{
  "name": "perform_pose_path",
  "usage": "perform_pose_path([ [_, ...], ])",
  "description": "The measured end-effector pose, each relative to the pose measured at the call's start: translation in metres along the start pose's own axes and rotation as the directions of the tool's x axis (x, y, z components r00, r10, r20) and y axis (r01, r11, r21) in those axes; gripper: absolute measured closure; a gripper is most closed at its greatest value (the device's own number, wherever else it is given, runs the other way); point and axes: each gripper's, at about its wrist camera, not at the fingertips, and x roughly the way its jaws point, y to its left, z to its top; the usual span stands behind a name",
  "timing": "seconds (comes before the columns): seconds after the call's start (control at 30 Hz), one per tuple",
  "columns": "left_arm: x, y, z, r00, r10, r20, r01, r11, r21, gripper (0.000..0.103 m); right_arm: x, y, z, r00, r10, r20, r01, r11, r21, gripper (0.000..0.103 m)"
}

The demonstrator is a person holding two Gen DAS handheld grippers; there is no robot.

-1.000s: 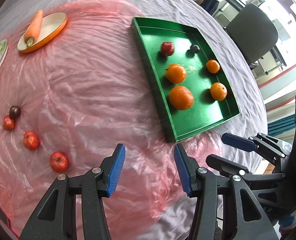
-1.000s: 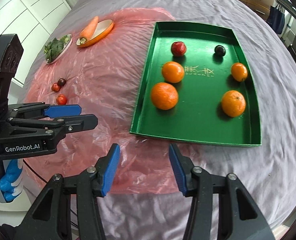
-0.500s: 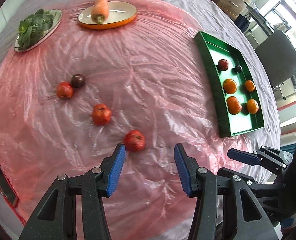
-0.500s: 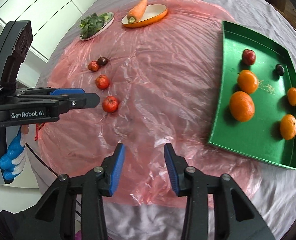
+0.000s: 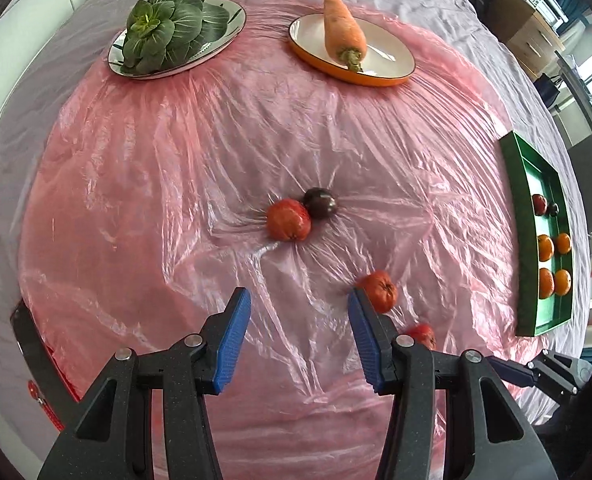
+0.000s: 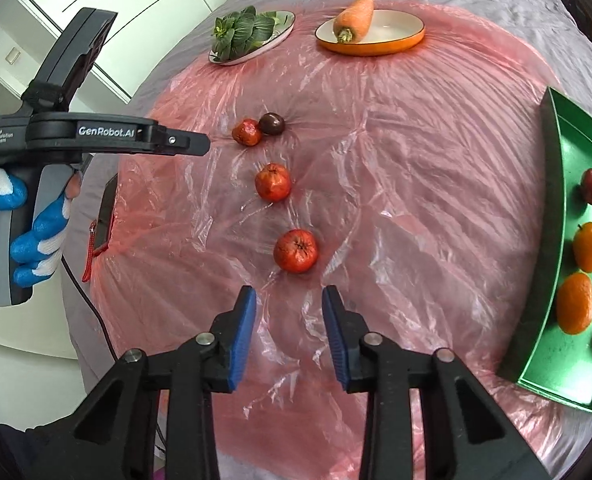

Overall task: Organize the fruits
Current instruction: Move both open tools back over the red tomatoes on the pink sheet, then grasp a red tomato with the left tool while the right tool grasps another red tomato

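Three red fruits and one dark plum lie on the pink plastic sheet. In the left wrist view a red fruit (image 5: 288, 220) touches the dark plum (image 5: 319, 203); another red fruit (image 5: 379, 286) sits by my right fingertip, a third (image 5: 420, 334) is half hidden behind it. My left gripper (image 5: 297, 336) is open and empty. In the right wrist view my right gripper (image 6: 288, 336) is open and empty, just short of the nearest red fruit (image 6: 296, 251). The green tray (image 6: 551, 216) at the right holds oranges, a red fruit and a dark plum.
A plate of green leaves (image 5: 176, 24) and an orange dish with a carrot (image 5: 347, 44) stand at the far side. A dark flat device (image 6: 106, 216) lies at the sheet's left edge. The left gripper's body (image 6: 96, 140) hangs over the sheet's left side.
Both grippers have swung left, away from the tray and toward the loose fruits. The fruits now sit close in front of the fingers. Both stay open.
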Motion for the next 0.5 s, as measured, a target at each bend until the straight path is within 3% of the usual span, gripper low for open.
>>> perform_pose_path([
  [0.5, 0.053, -0.006, 0.038, 0.994, 0.101, -0.033, -0.098, 0.991, 0.089, 0.058, 0.039, -0.006, 0.017, 0.999, -0.032, -0.037, 0.032, 0.999, -0.009, 0.057],
])
